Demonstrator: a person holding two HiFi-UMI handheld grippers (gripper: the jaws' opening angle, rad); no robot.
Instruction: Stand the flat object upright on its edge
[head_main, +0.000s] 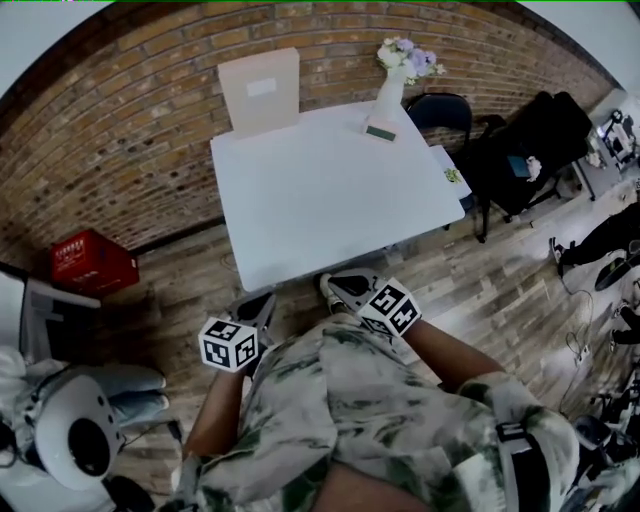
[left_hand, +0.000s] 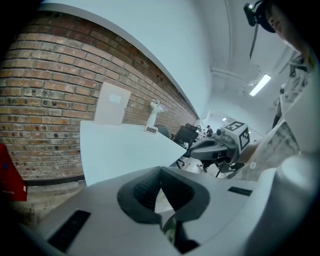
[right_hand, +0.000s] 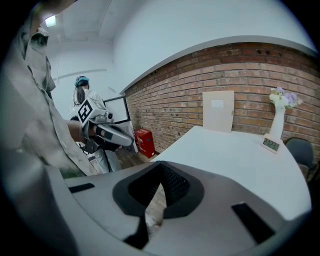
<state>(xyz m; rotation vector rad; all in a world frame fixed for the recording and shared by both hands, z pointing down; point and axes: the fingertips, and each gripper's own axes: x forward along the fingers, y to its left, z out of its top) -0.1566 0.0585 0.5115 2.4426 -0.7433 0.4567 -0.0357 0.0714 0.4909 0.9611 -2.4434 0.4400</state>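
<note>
Jaws on both tools are pressed together with nothing between them: the left gripper (head_main: 266, 300) and the right gripper (head_main: 330, 284) are held low against the wearer's patterned shirt (head_main: 370, 400), short of the near edge of the white table (head_main: 330, 200), with neither touching it.

Task item: a beige flat panel (head_main: 260, 90) with a small white label on its face. It is upright on its lower edge at the far left of the table top, against the brick wall (head_main: 120, 130). Whether it actually leans on the bricks cannot be confirmed. It is well apart from both grippers.

Other items on the table: a white vase (head_main: 390, 96) holding pale flowers (head_main: 407, 57) at the far right corner, and a small digital clock (head_main: 380, 131) just in front of the vase. The remainder of the top is bare.

Surroundings: a black chair (head_main: 440, 108) stands beyond the right corner of the table. A red crate (head_main: 92, 262) sits on the wooden floor (head_main: 500, 290) to the left, near the wall. A second person in white clothing (head_main: 75, 430) is at the lower left.
</note>
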